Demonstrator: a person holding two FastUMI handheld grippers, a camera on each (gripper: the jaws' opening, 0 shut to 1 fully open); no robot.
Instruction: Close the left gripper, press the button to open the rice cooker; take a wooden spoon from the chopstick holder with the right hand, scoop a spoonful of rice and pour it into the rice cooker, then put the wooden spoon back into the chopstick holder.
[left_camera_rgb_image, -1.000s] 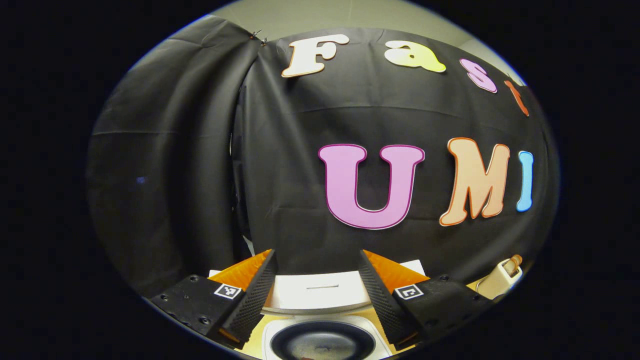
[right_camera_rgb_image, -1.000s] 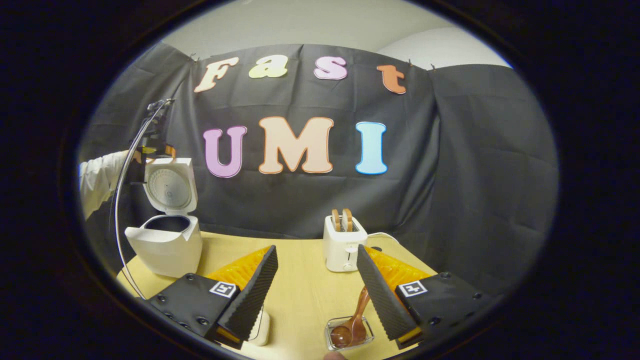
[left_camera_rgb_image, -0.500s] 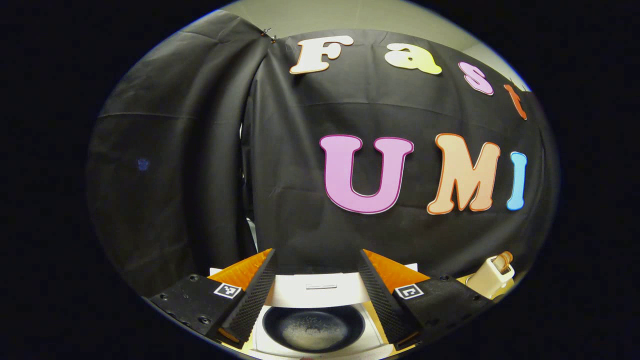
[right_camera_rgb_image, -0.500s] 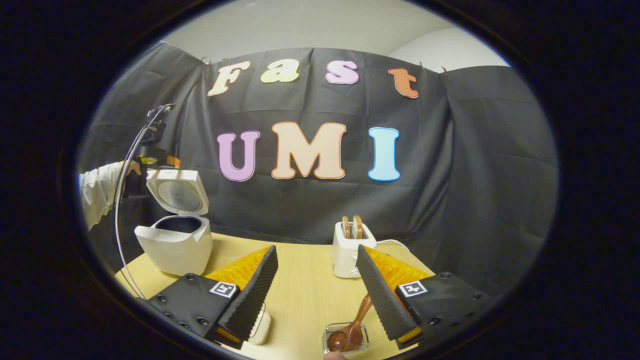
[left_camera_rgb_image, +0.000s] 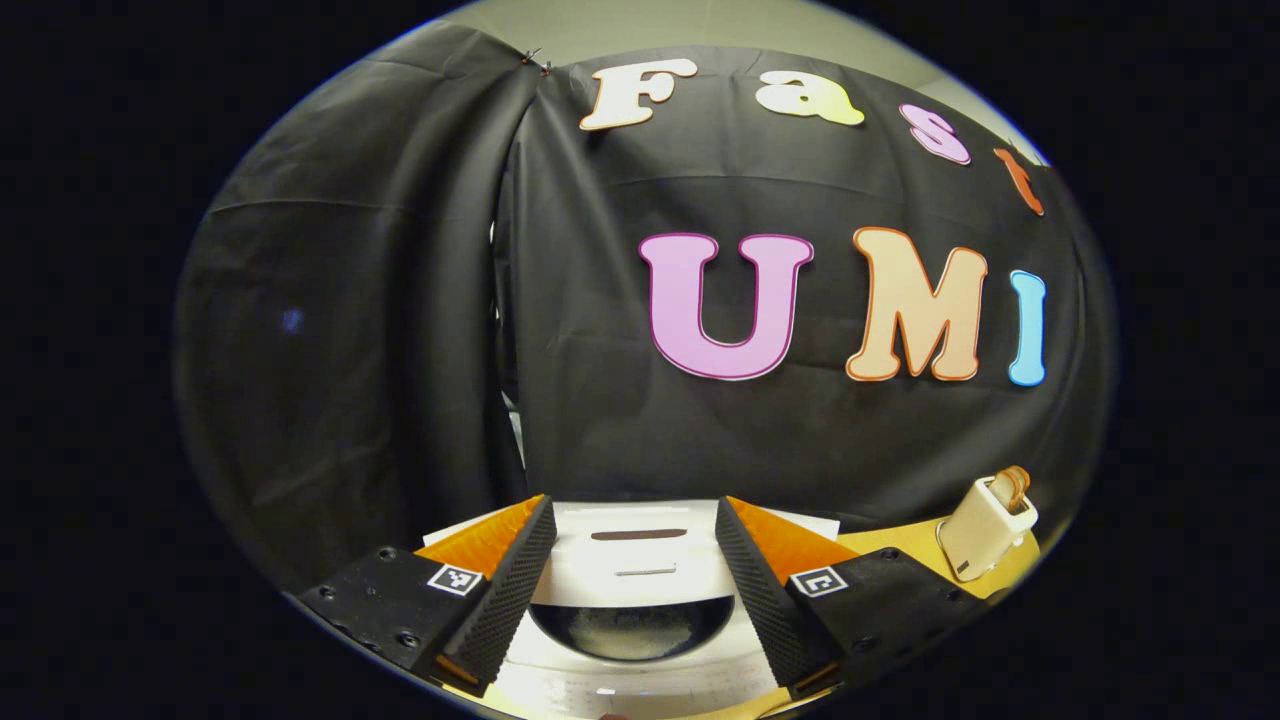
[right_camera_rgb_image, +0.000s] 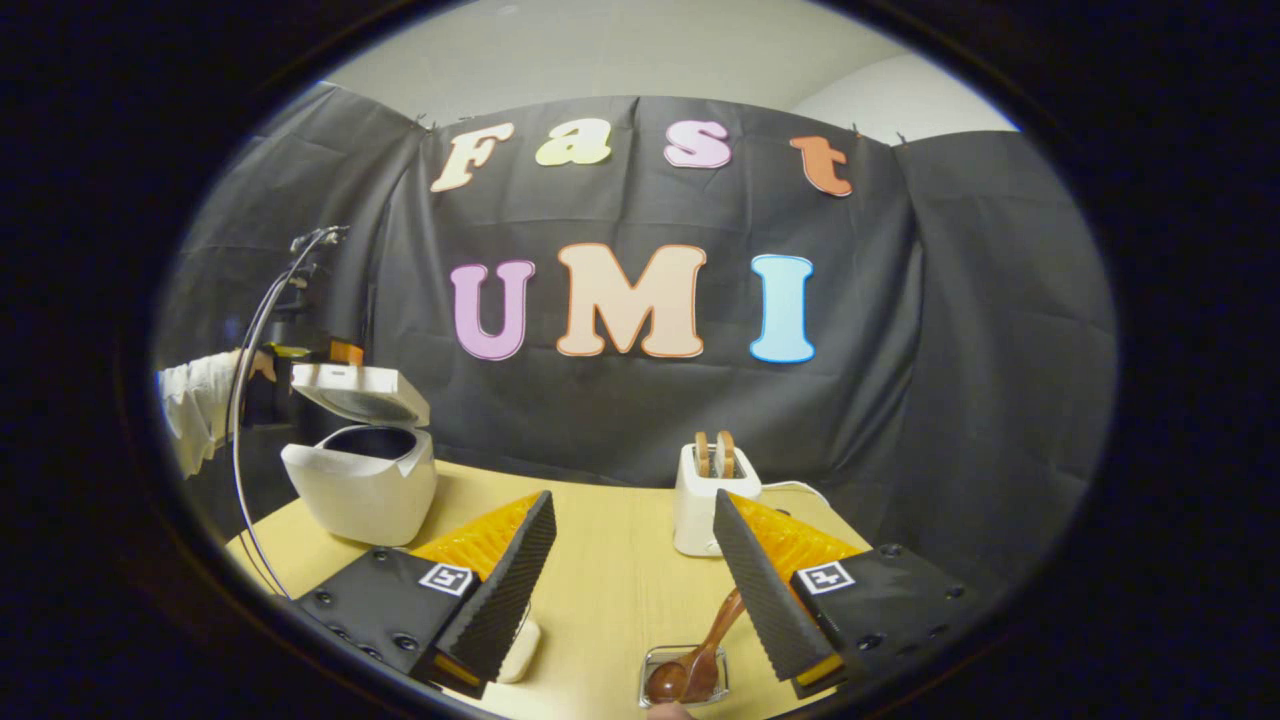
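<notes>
The white rice cooker (right_camera_rgb_image: 362, 492) stands at the table's left with its lid (right_camera_rgb_image: 362, 392) tilted about halfway down over the dark pot. My left gripper (right_camera_rgb_image: 320, 355) sits at the lid's back edge, held by a person's hand in a white sleeve (right_camera_rgb_image: 205, 400). In the left gripper view the lid (left_camera_rgb_image: 640, 560) lies between the fingers of my open left gripper (left_camera_rgb_image: 636, 590), and the inner pot (left_camera_rgb_image: 630, 628) shows below it. My right gripper (right_camera_rgb_image: 630, 590) is open and holds nothing. Just beyond it, a wooden spoon (right_camera_rgb_image: 702, 660) rests in a clear holder (right_camera_rgb_image: 724, 668).
A white toaster (right_camera_rgb_image: 715, 495) with two slices of bread stands at the back of the wooden table (right_camera_rgb_image: 610, 580); it also appears in the left gripper view, toaster (left_camera_rgb_image: 985, 525). A small white object (right_camera_rgb_image: 520, 650) lies under my right gripper's left finger. A thin cable (right_camera_rgb_image: 250, 380) arcs beside the cooker.
The cooker lid has swung from upright down to about half shut, with my left gripper following it down. My right gripper has stayed open above the spoon holder.
</notes>
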